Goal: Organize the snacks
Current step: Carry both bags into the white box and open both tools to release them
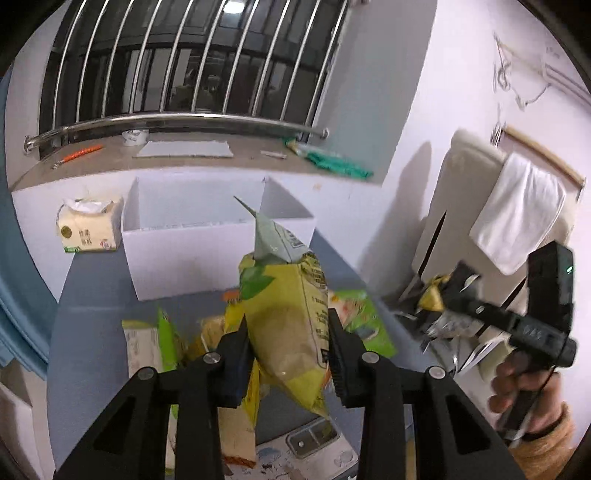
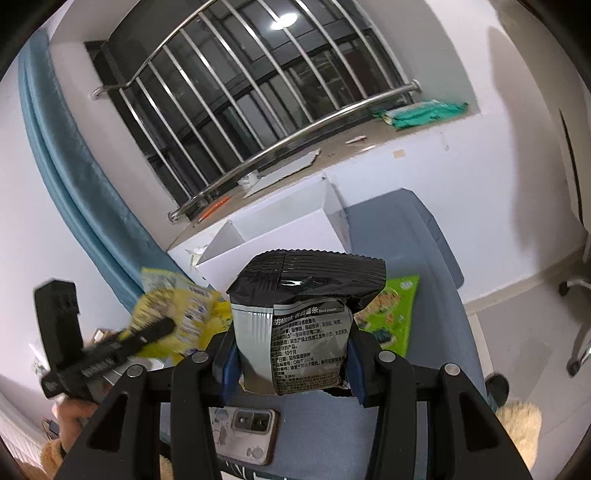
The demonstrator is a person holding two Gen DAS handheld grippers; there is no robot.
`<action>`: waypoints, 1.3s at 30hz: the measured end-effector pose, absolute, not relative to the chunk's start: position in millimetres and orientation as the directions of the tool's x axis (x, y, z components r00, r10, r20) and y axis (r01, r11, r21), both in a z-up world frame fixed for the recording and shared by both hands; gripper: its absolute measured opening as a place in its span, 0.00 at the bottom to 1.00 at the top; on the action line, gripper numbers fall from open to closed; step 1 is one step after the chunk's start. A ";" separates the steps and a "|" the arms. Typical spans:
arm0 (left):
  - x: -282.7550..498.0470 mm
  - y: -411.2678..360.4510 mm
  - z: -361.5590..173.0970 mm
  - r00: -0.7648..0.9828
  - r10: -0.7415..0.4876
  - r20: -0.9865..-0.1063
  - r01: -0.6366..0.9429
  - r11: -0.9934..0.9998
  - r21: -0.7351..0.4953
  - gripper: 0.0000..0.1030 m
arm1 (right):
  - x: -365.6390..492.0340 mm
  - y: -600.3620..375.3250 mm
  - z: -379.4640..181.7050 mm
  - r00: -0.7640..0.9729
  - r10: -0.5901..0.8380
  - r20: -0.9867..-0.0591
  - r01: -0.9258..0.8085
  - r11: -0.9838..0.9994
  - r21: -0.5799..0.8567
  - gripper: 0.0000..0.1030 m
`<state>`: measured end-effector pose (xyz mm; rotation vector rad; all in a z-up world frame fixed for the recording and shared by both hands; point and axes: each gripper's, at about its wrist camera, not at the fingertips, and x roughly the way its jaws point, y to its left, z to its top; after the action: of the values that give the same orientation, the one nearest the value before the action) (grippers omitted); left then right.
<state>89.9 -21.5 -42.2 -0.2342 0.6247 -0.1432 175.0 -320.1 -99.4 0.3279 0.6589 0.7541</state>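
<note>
Both jaws grip one bag each: yellow bag (image 1: pixel 284 325), black bag (image 2: pixel 299 328).

Window: dark panes behind a steel bar grille (image 1: pixel 177 70) with a curved rail.
Sill: grey window ledge (image 1: pixel 236 162), littered.
Walls: white wall (image 1: pixel 424 92).
Curtain: blue curtain (image 2: pixel 74 177) at left.
Light: ceiling lamp reflection (image 2: pixel 282 23) in the glass.
Floor: pale floor (image 2: pixel 524 317); office chair base (image 2: pixel 576 325) at right.

black snack bag (image 2: pixel 308 325) label reading "Black pepper", "10个月"
</note>
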 end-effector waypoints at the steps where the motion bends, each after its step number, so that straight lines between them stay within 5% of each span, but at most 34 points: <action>1: 91.2 -17.5 -38.9 0.806 -0.216 -0.551 0.071 0.959 -0.273 0.38 | 177.0 -315.0 -96.1 0.540 0.724 -0.430 -0.536 0.689 0.487 0.49; 10: 131.9 28.7 -27.7 0.801 -0.306 -0.514 0.084 0.908 -0.411 0.37 | 198.6 -275.4 -78.1 0.516 0.735 -0.440 -0.592 0.677 0.437 0.49; 24: 145.2 30.1 -33.8 0.799 -0.256 -0.544 0.068 0.938 -0.341 0.38 | 209.7 -259.4 -82.7 0.492 0.732 -0.471 -0.597 0.678 0.429 0.49; 29: 150.0 27.1 -16.0 0.813 -0.223 -0.538 0.072 0.955 -0.287 0.05 | 210.7 -258.2 -78.9 0.497 0.732 -0.466 -0.596 0.678 0.430 0.50; 33: 156.3 23.5 -30.1 0.769 -0.235 -0.594 0.081 0.958 -0.275 0.05 | 212.5 -250.6 -81.3 0.496 0.725 -0.479 -0.602 0.684 0.412 0.50; 34: 156.3 18.6 -37.9 0.752 -0.235 -0.616 0.088 0.962 -0.260 0.10 | 213.1 -250.1 -83.3 0.494 0.723 -0.483 -0.597 0.686 0.416 0.50; 36: 152.2 7.4 -51.7 0.734 -0.216 -0.644 0.100 0.972 -0.212 0.40 | 214.0 -250.9 -88.7 0.489 0.724 -0.486 -0.590 0.685 0.426 0.50; 38: 143.9 -7.1 -64.4 0.725 -0.189 -0.662 0.124 0.982 -0.145 0.93 | 214.8 -254.1 -93.7 0.490 0.719 -0.493 -0.578 0.691 0.434 0.50; 39: 137.4 -16.4 -70.9 0.722 -0.185 -0.667 0.147 0.983 -0.114 0.97 | 215.1 -256.8 -95.6 0.493 0.714 -0.497 -0.569 0.696 0.437 0.50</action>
<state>137.4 -16.4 -70.9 -0.0542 0.7426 -0.1832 215.1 -256.8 -95.6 0.2258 0.7078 0.7867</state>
